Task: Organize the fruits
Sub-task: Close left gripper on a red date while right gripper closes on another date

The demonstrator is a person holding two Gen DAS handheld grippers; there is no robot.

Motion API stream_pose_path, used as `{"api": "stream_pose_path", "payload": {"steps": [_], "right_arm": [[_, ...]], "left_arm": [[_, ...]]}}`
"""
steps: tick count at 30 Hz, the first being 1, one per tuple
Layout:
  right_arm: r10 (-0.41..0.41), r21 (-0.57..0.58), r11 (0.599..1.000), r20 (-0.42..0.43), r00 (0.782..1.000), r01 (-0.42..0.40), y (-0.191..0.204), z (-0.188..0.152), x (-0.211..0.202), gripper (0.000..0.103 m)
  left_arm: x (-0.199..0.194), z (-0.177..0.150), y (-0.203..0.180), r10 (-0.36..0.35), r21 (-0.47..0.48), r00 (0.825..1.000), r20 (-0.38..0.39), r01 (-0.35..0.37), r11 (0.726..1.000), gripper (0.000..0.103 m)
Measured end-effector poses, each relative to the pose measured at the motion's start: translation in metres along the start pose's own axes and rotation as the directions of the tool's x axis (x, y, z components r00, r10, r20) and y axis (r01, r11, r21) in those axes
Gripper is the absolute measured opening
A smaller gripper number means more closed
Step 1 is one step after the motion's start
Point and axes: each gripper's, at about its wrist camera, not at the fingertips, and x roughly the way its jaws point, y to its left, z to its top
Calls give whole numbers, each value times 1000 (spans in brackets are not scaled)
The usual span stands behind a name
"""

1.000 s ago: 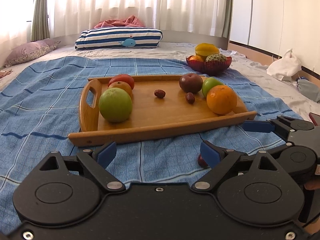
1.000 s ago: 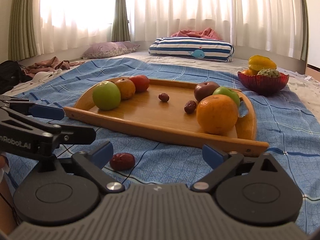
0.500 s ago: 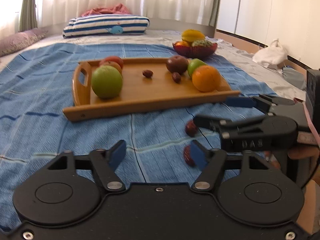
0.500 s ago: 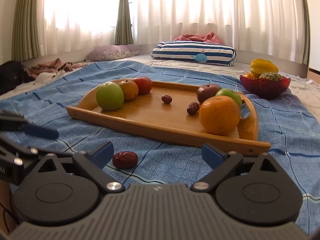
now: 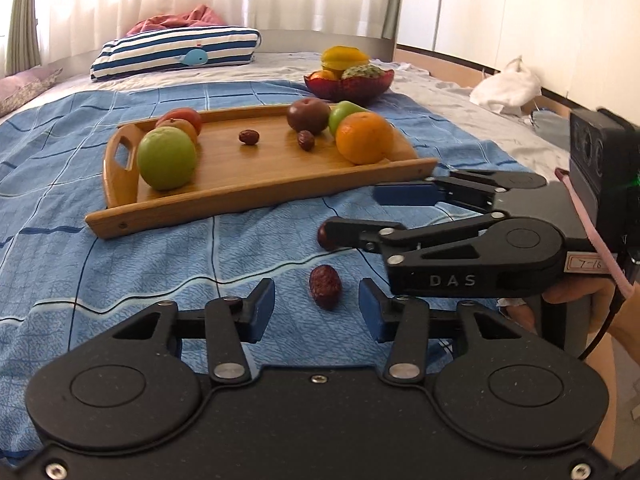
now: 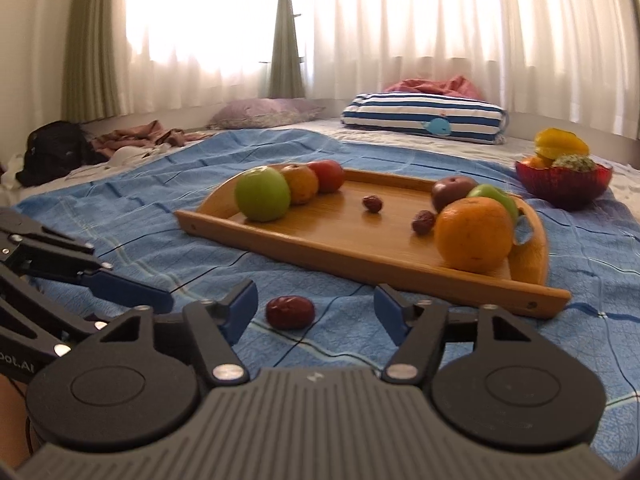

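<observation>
A wooden tray (image 5: 256, 178) (image 6: 360, 240) on the blue blanket holds a green apple (image 5: 166, 158), an orange (image 5: 364, 138), other fruits and two red dates (image 5: 249, 137). Two more dates lie on the blanket in front of the tray. My left gripper (image 5: 316, 310) is open with one date (image 5: 325, 286) between its fingers, untouched. My right gripper (image 6: 316, 306) is open around the other date (image 6: 290, 311), also seen in the left wrist view (image 5: 326, 237) half hidden behind the right gripper (image 5: 360, 216).
A red bowl (image 5: 348, 86) (image 6: 564, 182) of fruit stands behind the tray. A striped pillow (image 5: 176, 54) lies at the bed's head. A black bag (image 6: 52, 152) and clothes lie far left. A white bag (image 5: 506, 90) sits at right.
Both grippers have pulled back and lowered toward the blanket. The left one now straddles a date; the right one has centred on the other date.
</observation>
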Motion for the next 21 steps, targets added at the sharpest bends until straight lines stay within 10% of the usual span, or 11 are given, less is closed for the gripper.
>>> {"api": "stream_pose_path", "payload": {"steps": [21], "right_arm": [[61,5,998,-46,997,-61,-1,-2,7,73]], "left_arm": [[10,3,6,33,-45,999,15,-32,998,15]]}}
